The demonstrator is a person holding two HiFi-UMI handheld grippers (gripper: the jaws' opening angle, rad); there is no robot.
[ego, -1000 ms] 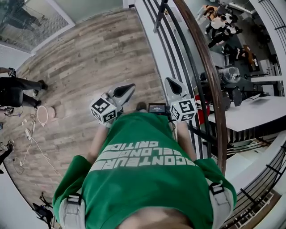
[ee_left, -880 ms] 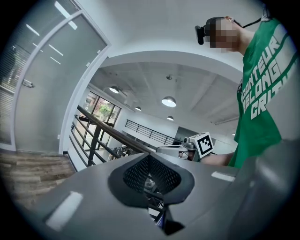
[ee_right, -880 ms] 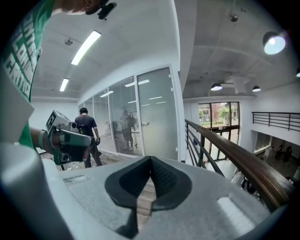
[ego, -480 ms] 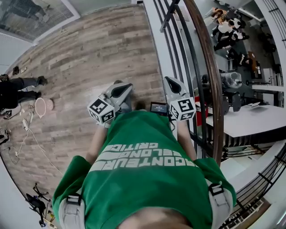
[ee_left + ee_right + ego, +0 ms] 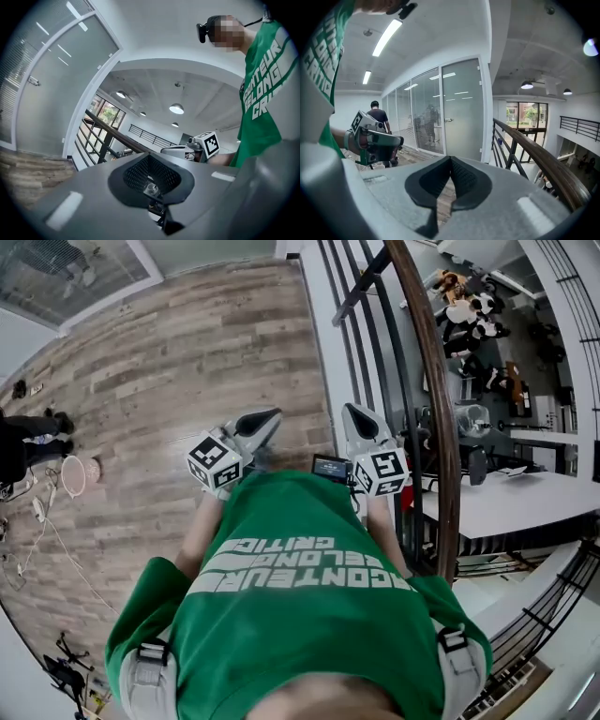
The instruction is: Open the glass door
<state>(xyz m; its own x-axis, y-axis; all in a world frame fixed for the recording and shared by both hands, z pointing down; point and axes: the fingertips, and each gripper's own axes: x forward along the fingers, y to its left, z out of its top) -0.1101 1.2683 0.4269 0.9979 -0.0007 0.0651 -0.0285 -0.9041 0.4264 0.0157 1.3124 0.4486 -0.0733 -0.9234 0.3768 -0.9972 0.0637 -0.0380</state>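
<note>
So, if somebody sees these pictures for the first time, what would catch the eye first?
Most likely the bright green shirt with white lettering, which fills the lower half of the head view. The left tool and the right tool are held out in front of it, both shut and empty. Next come the curved wooden handrail on the right and the glass door ahead in the right gripper view.

Bright ceiling-lamp light; fisheye bends edges, near foreground blurred.

Head view steeply down onto wooden floor (image 5: 187, 352); railing (image 5: 443, 427) common to all three views.
</note>
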